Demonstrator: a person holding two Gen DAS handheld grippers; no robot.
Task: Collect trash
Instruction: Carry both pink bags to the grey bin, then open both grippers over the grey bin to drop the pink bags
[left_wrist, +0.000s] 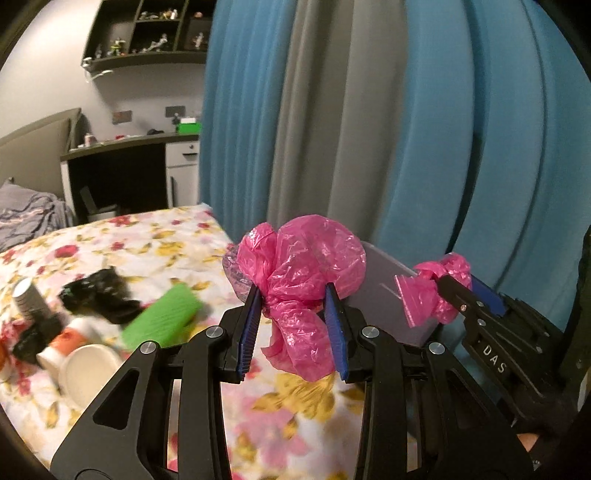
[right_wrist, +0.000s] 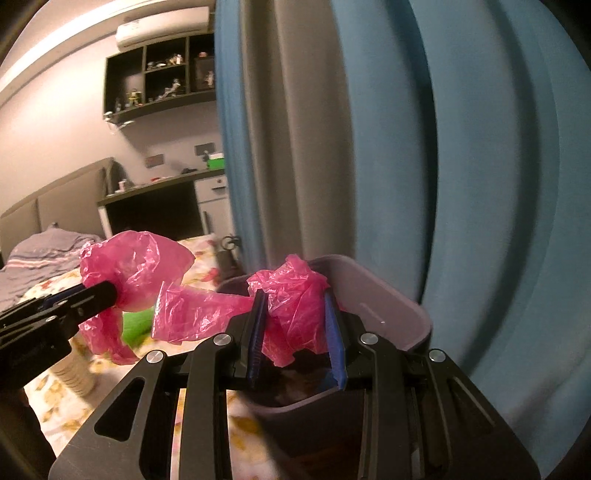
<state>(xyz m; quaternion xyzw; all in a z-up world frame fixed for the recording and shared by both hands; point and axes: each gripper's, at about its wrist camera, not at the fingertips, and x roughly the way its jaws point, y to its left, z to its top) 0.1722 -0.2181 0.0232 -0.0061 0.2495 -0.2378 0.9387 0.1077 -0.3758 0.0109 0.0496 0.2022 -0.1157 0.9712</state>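
Left hand-held gripper (left_wrist: 295, 317) clamps pink bag (left_wrist: 306, 266) bunch left of bin (right_wrist: 384, 295). Right hand-held gripper (right_wrist: 295, 325) pinches bag's other end over bin rim. Trash (left_wrist: 88, 317) on bed (left_wrist: 147, 236), left of bin.

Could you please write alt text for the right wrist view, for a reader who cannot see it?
The right tongs grip a pink plastic bag above an open purple bin; the left tongs hold its other end over a floral bedspread, before blue curtains.
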